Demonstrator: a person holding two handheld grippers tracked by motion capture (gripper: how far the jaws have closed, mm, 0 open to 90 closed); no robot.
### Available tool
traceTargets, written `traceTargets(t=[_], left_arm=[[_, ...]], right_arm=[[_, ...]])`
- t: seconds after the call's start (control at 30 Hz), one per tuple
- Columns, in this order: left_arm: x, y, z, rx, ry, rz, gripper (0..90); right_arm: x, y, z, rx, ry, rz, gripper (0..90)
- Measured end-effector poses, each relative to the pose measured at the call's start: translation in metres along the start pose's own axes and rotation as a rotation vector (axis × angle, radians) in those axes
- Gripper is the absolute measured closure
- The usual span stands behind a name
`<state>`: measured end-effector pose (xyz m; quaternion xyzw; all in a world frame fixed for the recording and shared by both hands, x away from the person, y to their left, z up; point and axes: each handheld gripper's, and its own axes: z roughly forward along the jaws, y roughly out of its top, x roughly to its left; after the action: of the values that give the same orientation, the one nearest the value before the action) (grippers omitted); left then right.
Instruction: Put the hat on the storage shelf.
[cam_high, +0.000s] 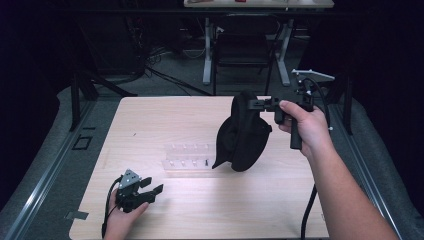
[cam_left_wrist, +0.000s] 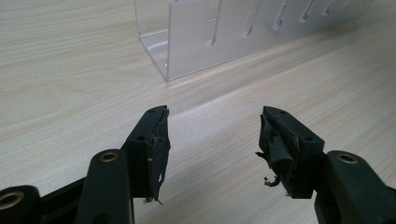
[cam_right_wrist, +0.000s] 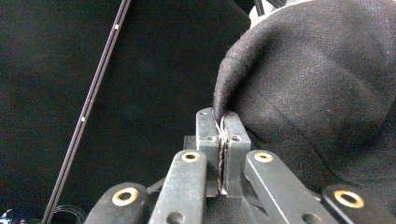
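My right claw (cam_high: 258, 104) is clamped tight on the edge of the black cap (cam_high: 243, 134), which hangs from the jaws above the table (cam_high: 150, 120), just right of the clear rack (cam_high: 187, 159). My left claw (cam_high: 150, 189) rests on the table near the front left, jaws spread and empty, well apart from the cap.

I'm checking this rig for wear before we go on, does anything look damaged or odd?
Yes. The black pad lining on the left gripper fingers is torn and peeling, with frayed scraps hanging off both. Otherwise, the right gripper pinches the edge of a black cap held above the table, which looks normal.
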<state>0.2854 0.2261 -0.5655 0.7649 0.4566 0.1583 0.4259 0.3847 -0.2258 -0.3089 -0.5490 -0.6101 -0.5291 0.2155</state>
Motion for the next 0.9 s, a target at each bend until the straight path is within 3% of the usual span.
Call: traceTargets(t=[0.9], left_arm=[[0.002,0.0,-0.001,-0.003,-0.001,-0.008,42.9]], right_arm=[[0.002,0.015,0.044,0.024,-0.033,-0.036,88.4]])
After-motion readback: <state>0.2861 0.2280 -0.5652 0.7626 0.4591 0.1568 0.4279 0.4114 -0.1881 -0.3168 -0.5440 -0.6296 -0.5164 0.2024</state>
